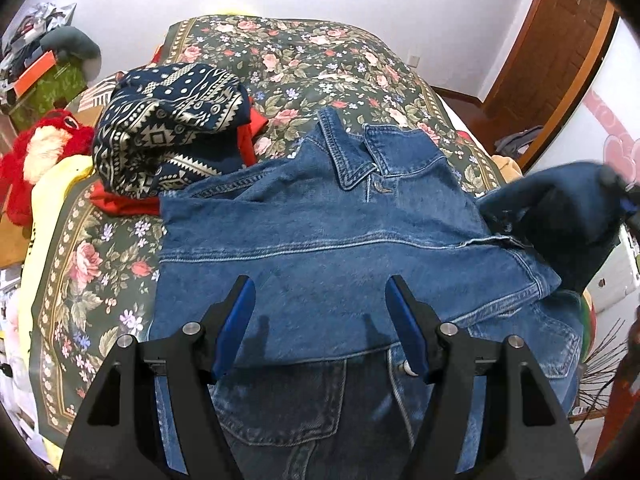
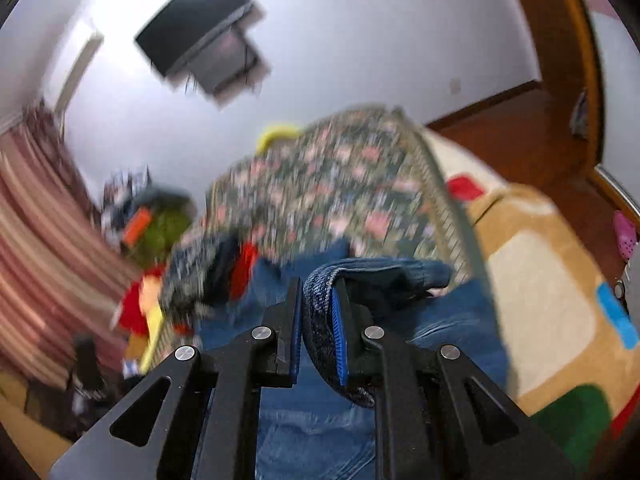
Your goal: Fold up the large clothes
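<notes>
Left jaws: my left gripper hovers over the denim jacket, jaws apart, nothing between them.
Right jaws: my right gripper is clamped on a thick fold of jacket denim, probably a sleeve or cuff, lifted off the bed.
Jacket position: it lies on the floral bedspread, collar toward the far end, one panel already folded across the body.
Beyond the jacket: a patterned navy garment sits heaped on something red, just beside the jacket's far left corner.
Risk 1: the lifted denim could drag the folded panel askew, since the heavy cloth pulls as one piece and my left jaws pin nothing.
Risk 2: the thick roll could slip out; only its edge sits between the pads.
Risk 3: the swing could catch the heap.
Hard to read: the right wrist view is motion-blurred. The jacket's near hem is cut off by my own jaws.
</notes>
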### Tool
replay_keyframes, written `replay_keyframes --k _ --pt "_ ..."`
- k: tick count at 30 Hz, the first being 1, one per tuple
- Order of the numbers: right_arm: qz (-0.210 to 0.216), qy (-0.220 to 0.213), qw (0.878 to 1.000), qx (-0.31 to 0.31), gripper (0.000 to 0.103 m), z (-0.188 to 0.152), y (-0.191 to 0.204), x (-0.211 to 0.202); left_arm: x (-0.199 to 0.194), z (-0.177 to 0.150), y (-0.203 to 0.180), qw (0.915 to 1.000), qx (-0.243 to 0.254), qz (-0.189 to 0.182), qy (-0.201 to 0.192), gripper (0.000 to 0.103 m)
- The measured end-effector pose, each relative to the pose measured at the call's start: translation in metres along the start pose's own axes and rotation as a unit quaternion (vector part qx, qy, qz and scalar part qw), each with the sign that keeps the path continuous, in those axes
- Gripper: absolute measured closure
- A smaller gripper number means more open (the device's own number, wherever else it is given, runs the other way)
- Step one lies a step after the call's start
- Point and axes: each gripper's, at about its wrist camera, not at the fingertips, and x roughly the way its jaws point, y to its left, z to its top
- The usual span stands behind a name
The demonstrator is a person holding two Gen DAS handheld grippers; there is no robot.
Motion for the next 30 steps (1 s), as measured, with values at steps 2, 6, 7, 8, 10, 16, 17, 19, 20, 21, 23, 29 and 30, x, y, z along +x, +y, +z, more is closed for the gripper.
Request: replay_keyframes --k 2,6,7,8,10,16,17,19,20,21,23,29,30 --pt "0.005 0.034 0.999 -0.01 0.091 -0.013 0.006 0.022 0.0 -0.004 0.003 1.0 -0.004 -0.001 0.002 0.036" --pt "0.007 0.086 0.996 -0.037 0.087 -0.036 0.018 0.038 0.004 -0.01 0.006 0.9999 -0.009 -0.001 0.011 0.036" --pt "0.006 0.101 0.994 -0.042 0.087 -0.041 0.019 0.042 0.005 -0.012 0.006 0.9999 -0.01 -0.002 0.014 0.036" --pt "0.007 0.113 0.993 -0.045 0.087 -0.044 0.019 0.046 0.007 -0.013 0.005 0.9998 -0.01 -0.003 0.017 0.036" --pt "0.003 0.137 0.989 -0.052 0.084 -0.047 0.023 0.05 0.009 -0.014 0.003 0.9997 -0.009 -0.004 0.021 0.036" --pt "0.02 0.132 0.991 -0.022 0.051 -0.038 0.013 0.03 0.01 -0.01 -0.007 0.9997 0.0 -0.01 0.022 0.036" --pt "0.015 0.12 0.992 -0.025 0.051 -0.034 0.011 0.023 0.01 -0.008 -0.01 0.9997 0.002 -0.013 0.022 0.036" --pt "0.0 0.098 0.995 -0.029 0.044 -0.028 0.007 0.012 0.01 -0.001 -0.019 0.9996 0.01 -0.019 0.019 0.036" --pt "-0.009 0.085 0.996 -0.028 0.042 -0.025 0.003 0.006 0.009 0.004 -0.025 0.9995 0.014 -0.023 0.018 0.036" --pt "-0.017 0.075 0.997 -0.028 0.04 -0.022 -0.001 0.002 0.009 0.01 -0.034 0.9992 0.022 -0.029 0.016 0.036" --pt "-0.042 0.054 0.997 -0.028 0.04 -0.018 -0.014 -0.007 0.009 0.022 -0.052 0.9983 0.037 -0.043 0.015 0.036" --pt "-0.09 0.031 0.995 0.004 0.04 -0.015 -0.058 -0.019 0.018 0.054 -0.124 0.9893 0.109 -0.094 0.025 0.034" --pt "-0.094 0.032 0.995 0.014 0.04 -0.016 -0.067 -0.02 0.023 0.057 -0.138 0.9871 0.121 -0.1 0.032 0.034"
